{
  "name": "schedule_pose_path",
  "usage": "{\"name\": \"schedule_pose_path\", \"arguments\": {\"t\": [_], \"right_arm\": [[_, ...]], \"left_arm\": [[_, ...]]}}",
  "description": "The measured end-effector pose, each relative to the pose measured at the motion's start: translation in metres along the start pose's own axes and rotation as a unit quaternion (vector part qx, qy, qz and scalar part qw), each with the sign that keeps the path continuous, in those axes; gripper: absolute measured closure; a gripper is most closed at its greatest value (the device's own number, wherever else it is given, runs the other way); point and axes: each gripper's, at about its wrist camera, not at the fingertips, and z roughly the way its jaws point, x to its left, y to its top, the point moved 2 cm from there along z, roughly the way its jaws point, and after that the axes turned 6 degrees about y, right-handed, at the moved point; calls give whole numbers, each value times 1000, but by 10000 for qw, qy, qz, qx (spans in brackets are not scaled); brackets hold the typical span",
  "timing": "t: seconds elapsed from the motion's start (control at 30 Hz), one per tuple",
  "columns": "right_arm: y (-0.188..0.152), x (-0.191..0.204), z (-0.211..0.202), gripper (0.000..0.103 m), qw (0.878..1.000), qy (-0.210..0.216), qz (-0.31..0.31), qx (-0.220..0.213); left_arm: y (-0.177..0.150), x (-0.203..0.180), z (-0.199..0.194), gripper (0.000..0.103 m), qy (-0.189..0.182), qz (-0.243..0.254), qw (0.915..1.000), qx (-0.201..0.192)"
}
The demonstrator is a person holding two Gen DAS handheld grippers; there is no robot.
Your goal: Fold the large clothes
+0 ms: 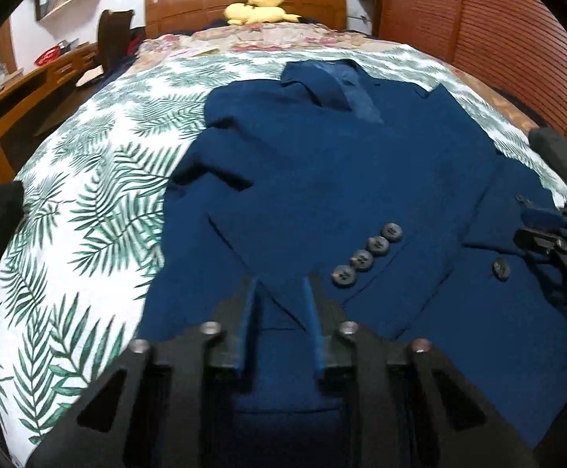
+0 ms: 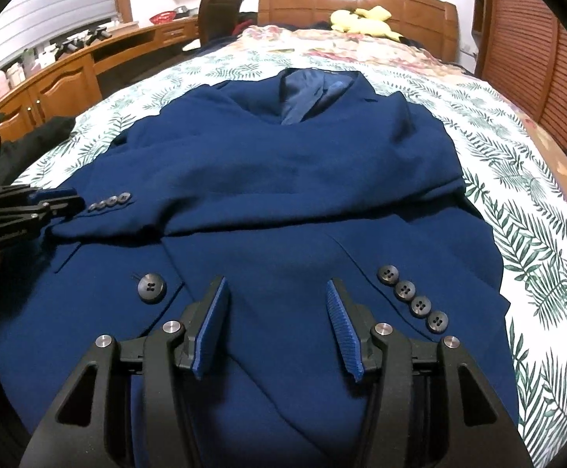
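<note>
Navy blazer is lying on the bed's palm-print sheet, sleeves crossed inward. Left gripper and right gripper are hovering spread, empty. Judged next: gripping the hem.

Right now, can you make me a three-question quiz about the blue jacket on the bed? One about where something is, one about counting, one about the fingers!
1. Where is the yellow plush toy?
A. by the headboard
B. on the jacket
C. on the desk

2. How many buttons sit in a row on the sleeve cuff nearest the right gripper?
A. two
B. four
C. six

3. How are the right gripper's fingers?
A. shut on a sleeve
B. holding a button
C. open, holding nothing

Answers:
1. A, the toy lies at the far end, against the wooden headboard.
2. B, four dark buttons line the cuff.
3. C, jacket cloth shows in the wide gap.
</note>
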Motion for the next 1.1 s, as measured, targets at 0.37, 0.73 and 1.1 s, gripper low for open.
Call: {"name": "schedule_pose_path", "arguments": {"t": [0.37, 0.73, 1.1], "right_arm": [[3, 0, -6, 50, 9999, 46, 7, -96], [8, 5, -21, 50, 9994, 149, -85, -295], [13, 8, -34, 50, 9985, 198, -195, -465]], "left_arm": [[2, -29, -41, 103, -145, 513, 9973, -496], [-21, -7, -73, 89, -412, -62, 9987, -278], [-27, -32, -53, 84, -226, 105, 9997, 84]]}}
